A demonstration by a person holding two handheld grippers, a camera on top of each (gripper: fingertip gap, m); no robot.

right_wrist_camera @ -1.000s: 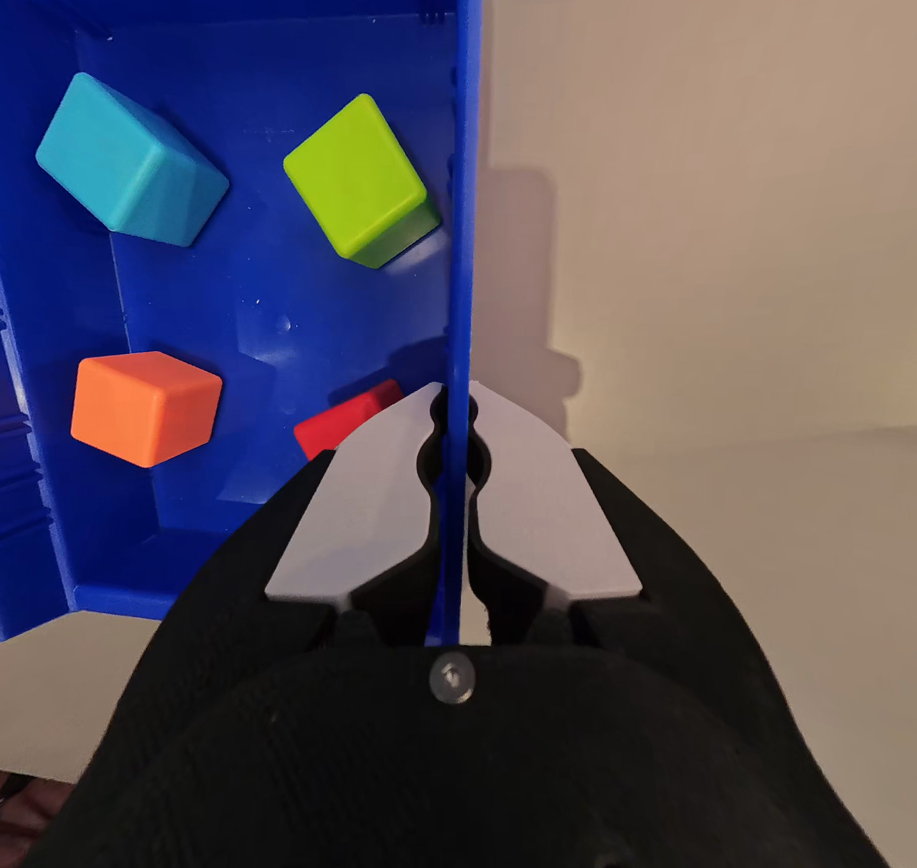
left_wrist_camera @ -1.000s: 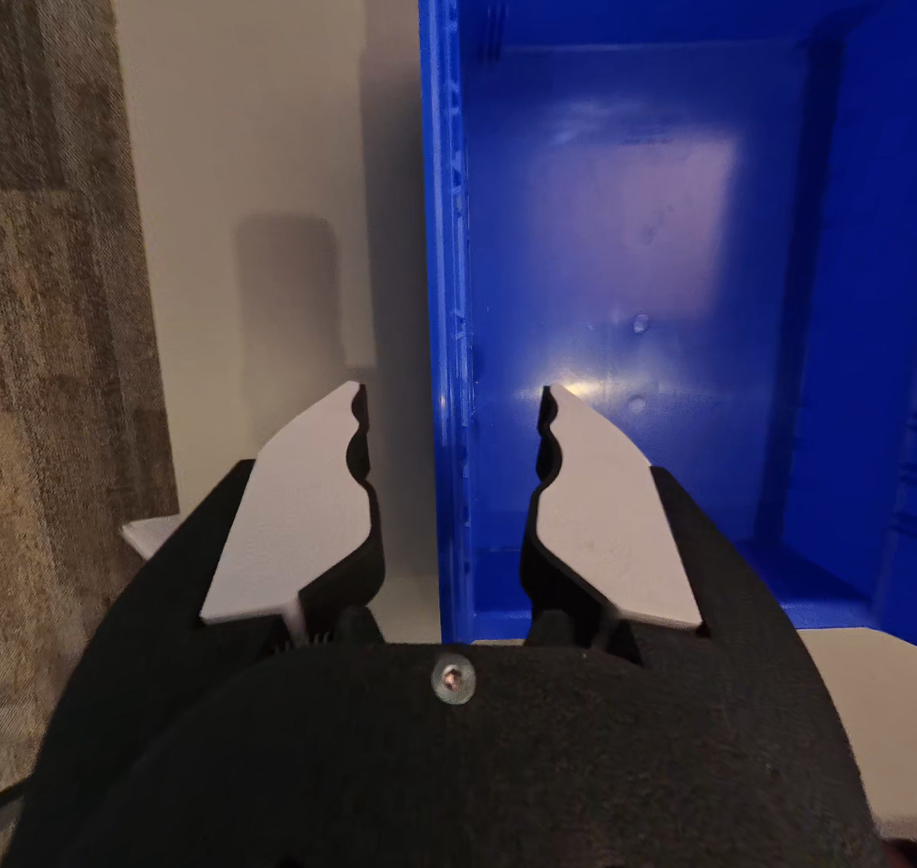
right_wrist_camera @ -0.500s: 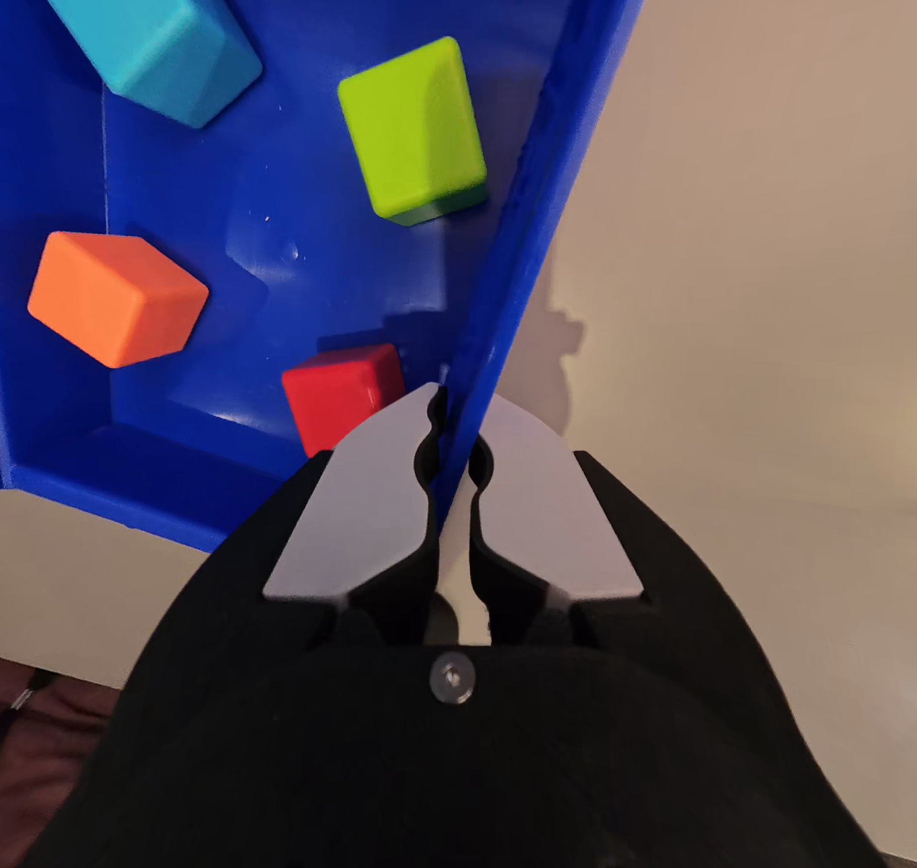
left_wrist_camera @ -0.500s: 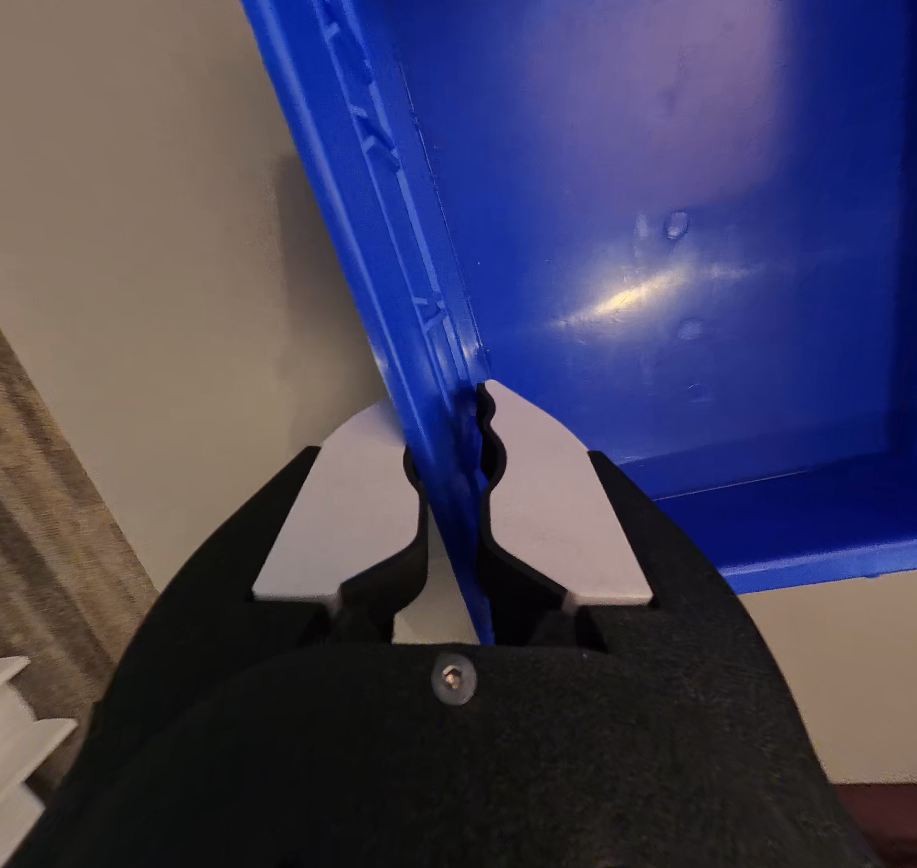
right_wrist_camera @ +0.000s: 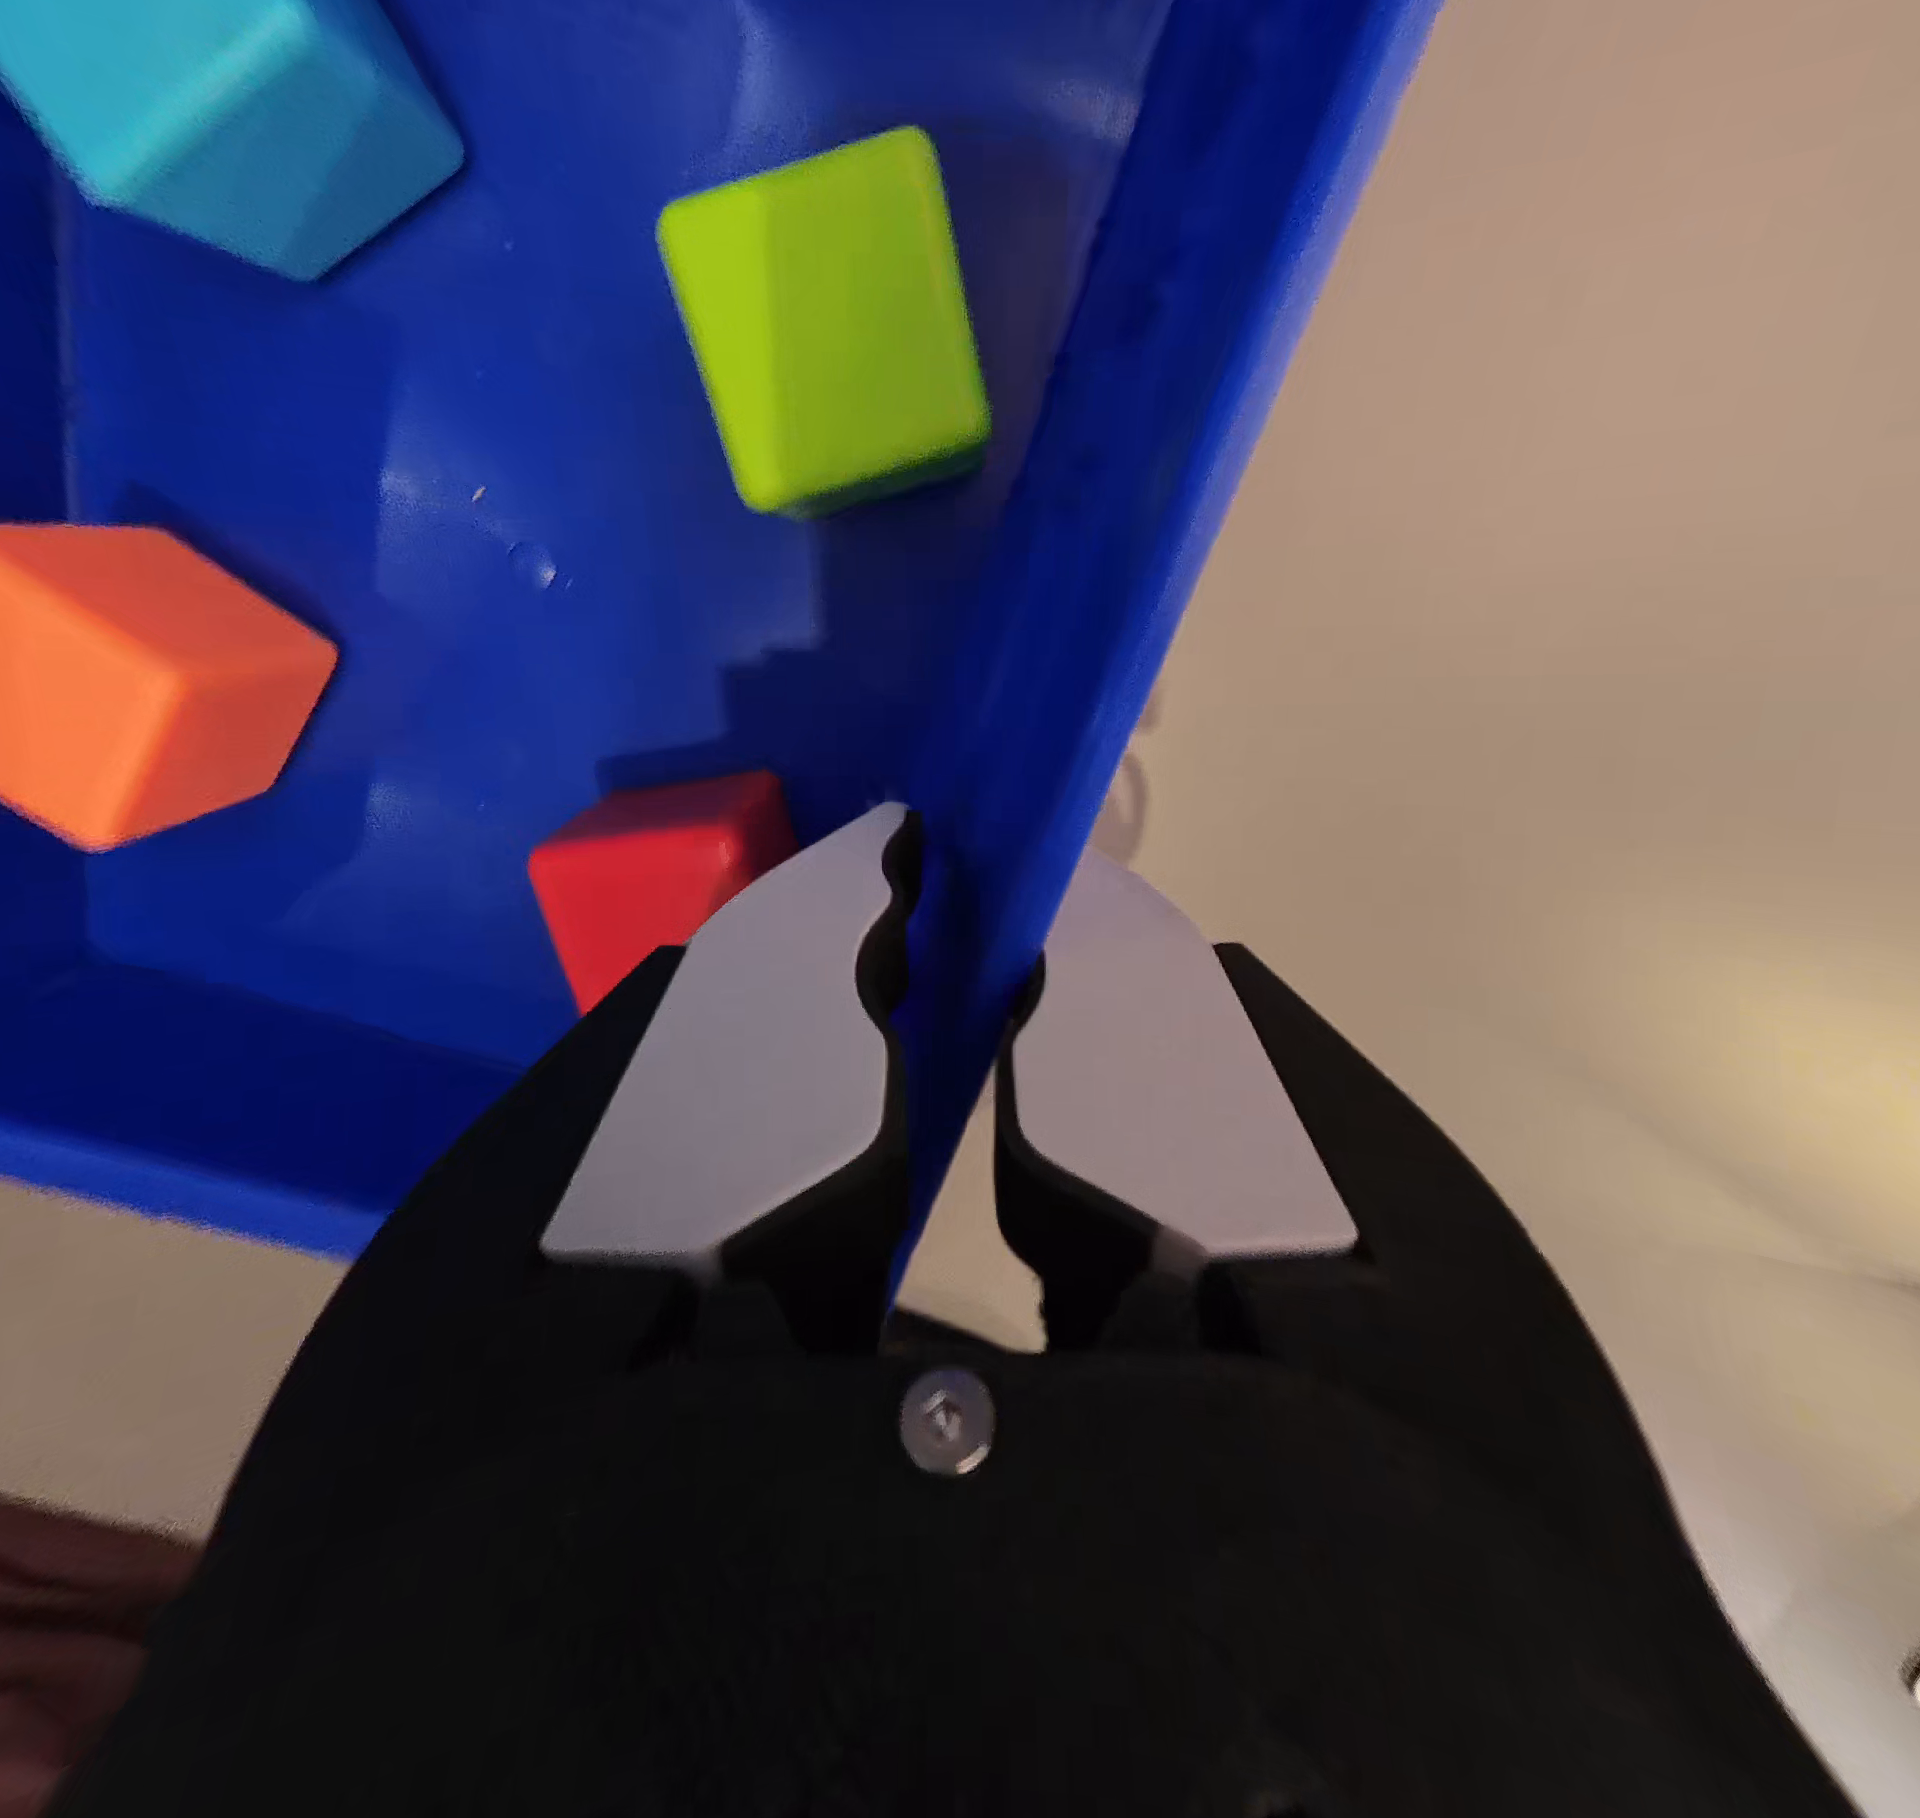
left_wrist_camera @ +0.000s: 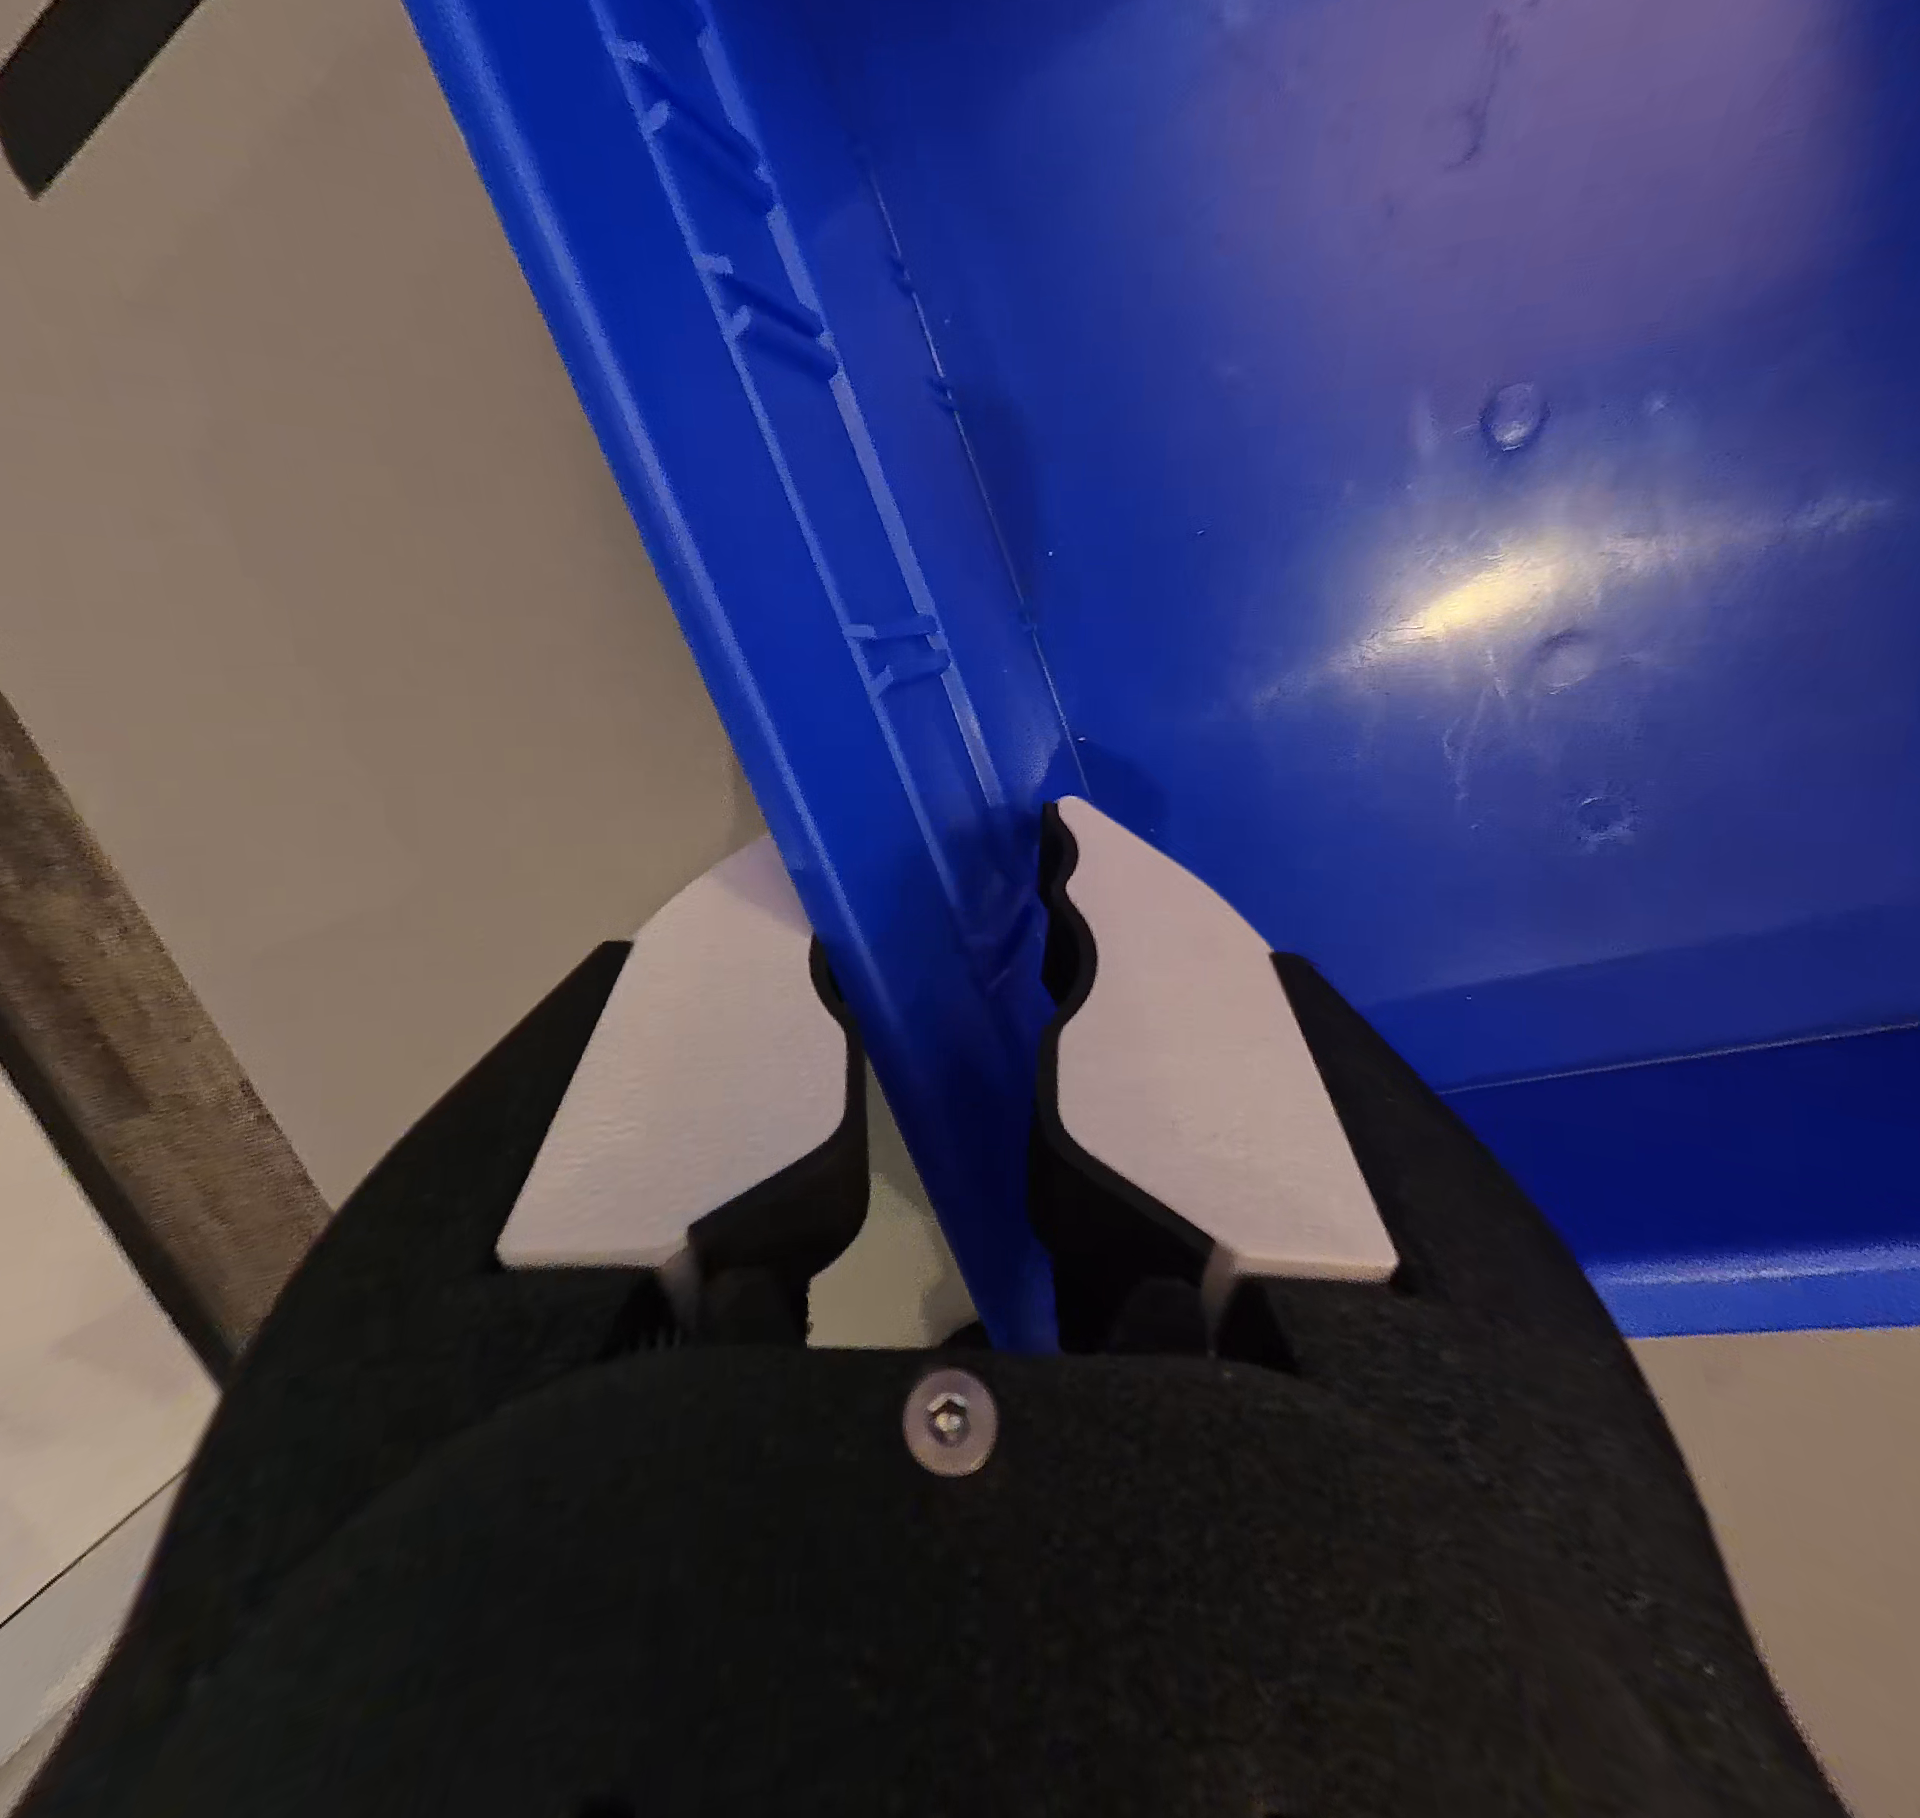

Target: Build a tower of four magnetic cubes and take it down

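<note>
**Bin gripped on both walls, cubes not yet out**

With both tools clamped on the bin, no cube has been picked, so this reads as the opening step: shifting or tipping the bin before the tower begins. The left tool (left_wrist_camera: 940, 895) has its jaws closed on the bin's left wall (left_wrist_camera: 831, 688), one finger outside, one inside; the bin floor seen here is bare. The right tool (right_wrist_camera: 987, 895) pinches the bin's right wall (right_wrist_camera: 1101, 625) the same way. Inside the bin, left to right, lie the teal cube (right_wrist_camera: 208, 75) at the far left, the orange cube (right_wrist_camera: 145, 677) below it, the red cube (right_wrist_camera: 655, 875) just beside the right tool, and the green cube (right_wrist_camera: 831, 324) near the right wall. The cubes lie apart, none stacked. The bin sits skewed in both views, over a pale tabletop (right_wrist_camera: 1558, 521). Next, I judge, the bin must be set down level, both tools released, and one tool brought over a cube.
</note>
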